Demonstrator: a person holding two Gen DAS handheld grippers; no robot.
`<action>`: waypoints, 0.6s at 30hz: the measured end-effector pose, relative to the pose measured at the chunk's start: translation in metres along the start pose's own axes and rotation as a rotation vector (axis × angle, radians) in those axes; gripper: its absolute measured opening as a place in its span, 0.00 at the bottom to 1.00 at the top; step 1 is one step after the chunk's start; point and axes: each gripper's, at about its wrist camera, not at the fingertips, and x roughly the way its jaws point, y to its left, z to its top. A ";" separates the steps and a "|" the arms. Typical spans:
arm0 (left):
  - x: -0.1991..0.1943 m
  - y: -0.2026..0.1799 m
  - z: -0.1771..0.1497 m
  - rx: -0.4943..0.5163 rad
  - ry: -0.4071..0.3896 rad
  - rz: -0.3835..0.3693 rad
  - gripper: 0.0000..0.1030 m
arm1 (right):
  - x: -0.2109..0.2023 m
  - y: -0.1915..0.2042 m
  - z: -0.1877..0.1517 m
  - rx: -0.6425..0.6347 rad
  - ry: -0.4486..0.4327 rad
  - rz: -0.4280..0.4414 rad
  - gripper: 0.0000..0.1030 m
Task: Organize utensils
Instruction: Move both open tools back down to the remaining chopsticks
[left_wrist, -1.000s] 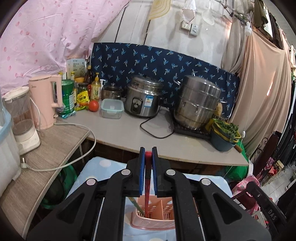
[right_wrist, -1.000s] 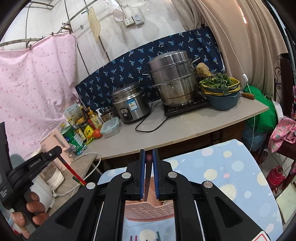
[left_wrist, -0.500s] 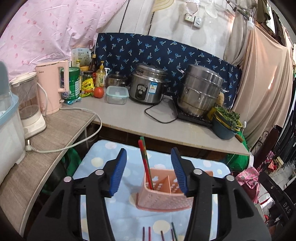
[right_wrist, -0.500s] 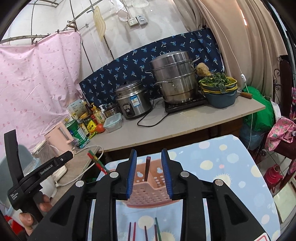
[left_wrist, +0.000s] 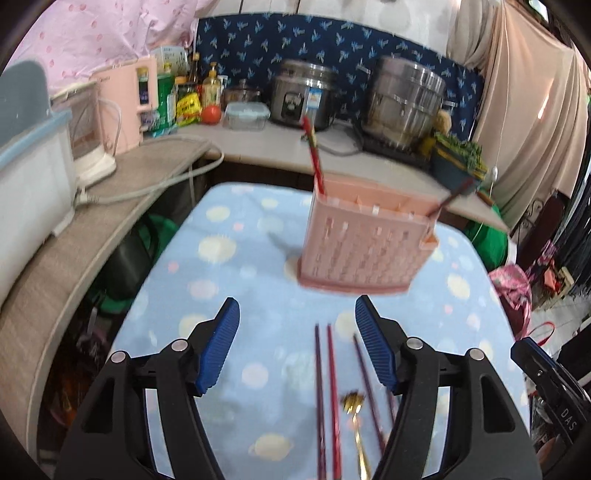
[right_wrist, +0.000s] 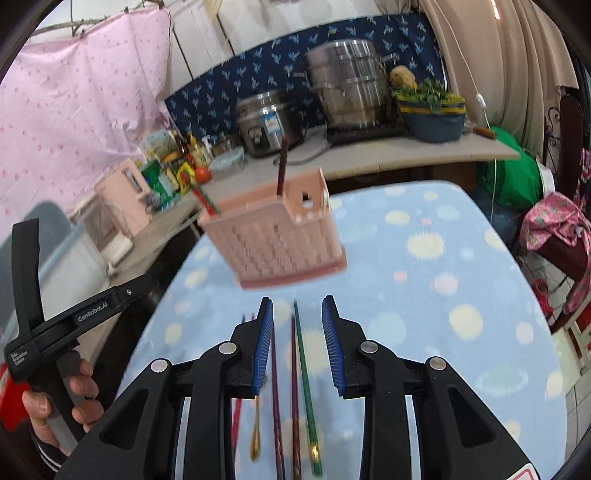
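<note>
A pink slotted utensil holder (left_wrist: 364, 245) stands on the blue dotted cloth; it also shows in the right wrist view (right_wrist: 275, 242). Red and green chopsticks (left_wrist: 314, 157) lean in its left end and a dark chopstick (right_wrist: 282, 166) in its right end. Several chopsticks (left_wrist: 330, 398) and a gold spoon (left_wrist: 356, 424) lie on the cloth in front of it. My left gripper (left_wrist: 297, 347) is open and empty above them. My right gripper (right_wrist: 297, 347) is open and empty, with a green chopstick (right_wrist: 304, 387) and dark ones between its jaws below.
A counter (left_wrist: 258, 146) behind the table holds a rice cooker (left_wrist: 303, 96), steel steamer pot (left_wrist: 404, 105), pink kettle (left_wrist: 123, 105) and bottles. A side shelf (left_wrist: 74, 236) with a white cable runs along the left. The left tool's handle and hand (right_wrist: 62, 354) show at left.
Both grippers opened, let go of their chopsticks in the holder, and pulled back and tilted down over the chopsticks lying on the cloth.
</note>
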 end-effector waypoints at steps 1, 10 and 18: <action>0.002 0.001 -0.008 0.000 0.018 0.001 0.60 | 0.000 -0.002 -0.010 -0.002 0.018 -0.004 0.27; 0.007 0.008 -0.073 0.037 0.115 0.036 0.60 | 0.010 -0.012 -0.080 -0.028 0.152 -0.048 0.27; 0.007 0.013 -0.107 0.040 0.171 0.046 0.60 | 0.024 -0.007 -0.115 -0.068 0.221 -0.068 0.25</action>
